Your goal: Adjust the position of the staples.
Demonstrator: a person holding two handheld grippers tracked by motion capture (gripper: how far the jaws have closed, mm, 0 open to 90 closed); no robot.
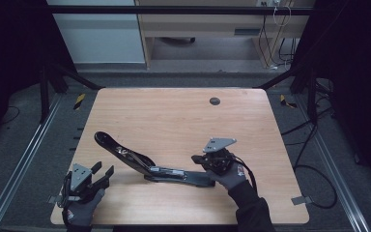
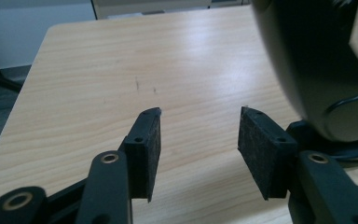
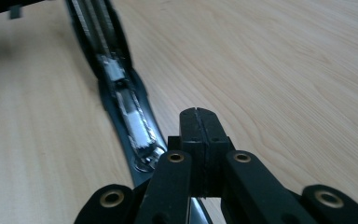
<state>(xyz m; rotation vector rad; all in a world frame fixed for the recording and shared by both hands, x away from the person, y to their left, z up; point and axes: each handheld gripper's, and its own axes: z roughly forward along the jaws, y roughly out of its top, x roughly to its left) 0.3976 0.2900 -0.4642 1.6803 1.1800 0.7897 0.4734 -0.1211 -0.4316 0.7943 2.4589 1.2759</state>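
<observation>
A long black stapler lies open on the wooden table, near the front edge, between the two hands. Its top arm is swung up and back toward the left. The right gripper is at the stapler's right end with its fingers pressed flat together and nothing between them. The left gripper sits near the table's front left corner. Its fingers stand apart and hold nothing.

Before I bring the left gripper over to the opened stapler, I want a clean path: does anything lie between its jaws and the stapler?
Nothing visible does. The left gripper has open jaws with bare table between them, and the stapler lies just to its right, its rounded black end close beside the right-hand jaw in the left gripper view.
</observation>
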